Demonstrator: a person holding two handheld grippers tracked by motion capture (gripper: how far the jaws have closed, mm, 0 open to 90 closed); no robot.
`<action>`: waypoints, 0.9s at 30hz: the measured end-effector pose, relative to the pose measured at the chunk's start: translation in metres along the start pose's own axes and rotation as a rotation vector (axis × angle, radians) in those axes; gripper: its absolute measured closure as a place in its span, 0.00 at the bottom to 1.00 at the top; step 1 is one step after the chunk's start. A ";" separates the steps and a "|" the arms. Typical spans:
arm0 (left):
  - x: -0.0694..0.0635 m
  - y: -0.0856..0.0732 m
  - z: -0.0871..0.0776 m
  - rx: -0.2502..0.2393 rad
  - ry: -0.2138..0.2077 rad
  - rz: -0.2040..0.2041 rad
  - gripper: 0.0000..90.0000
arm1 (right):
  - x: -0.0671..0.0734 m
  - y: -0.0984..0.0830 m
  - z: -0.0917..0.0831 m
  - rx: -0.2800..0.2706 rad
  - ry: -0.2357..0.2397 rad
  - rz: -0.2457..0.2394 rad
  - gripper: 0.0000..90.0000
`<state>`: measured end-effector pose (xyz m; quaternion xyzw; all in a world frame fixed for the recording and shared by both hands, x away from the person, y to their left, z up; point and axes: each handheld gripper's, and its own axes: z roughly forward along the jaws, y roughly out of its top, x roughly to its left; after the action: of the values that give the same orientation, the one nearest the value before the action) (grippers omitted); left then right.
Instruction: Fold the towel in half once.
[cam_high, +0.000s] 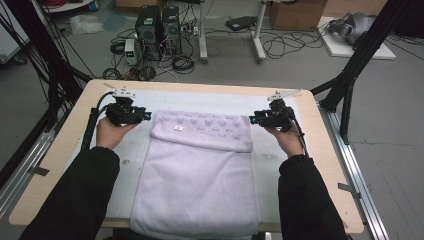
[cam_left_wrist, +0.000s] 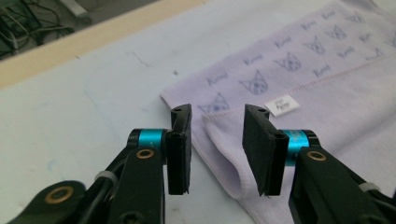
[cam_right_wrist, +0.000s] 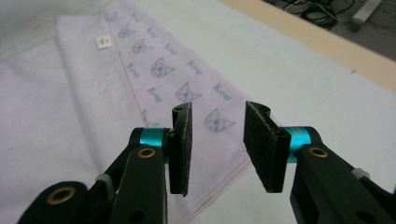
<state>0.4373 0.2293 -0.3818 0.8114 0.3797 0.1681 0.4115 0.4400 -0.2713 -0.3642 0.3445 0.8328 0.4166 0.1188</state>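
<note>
Lilac cat-print towel flat on table mat, far edge folded over. Left gripper and right gripper part-open, empty, above fold corners. Lift clear without snagging fold.

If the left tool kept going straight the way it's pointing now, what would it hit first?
Most likely the folded corner of the lilac towel, which lies right ahead between the open jaws of the left tool. The tool seems raised above it, though depth is hard to judge.
</note>
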 end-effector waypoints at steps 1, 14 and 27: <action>-0.002 -0.002 0.001 0.000 -0.005 0.003 0.69 | 0.002 -0.006 0.001 -0.002 0.010 0.007 0.68; -0.018 -0.018 0.033 0.116 -0.042 0.026 0.63 | 0.021 -0.046 0.023 0.058 0.073 0.010 0.63; -0.020 -0.031 0.031 0.098 -0.069 0.032 0.95 | 0.032 -0.057 0.040 0.122 0.123 -0.018 0.93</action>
<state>0.4280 0.2092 -0.4244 0.8419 0.3599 0.1277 0.3812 0.4090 -0.2492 -0.4305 0.3173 0.8654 0.3845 0.0502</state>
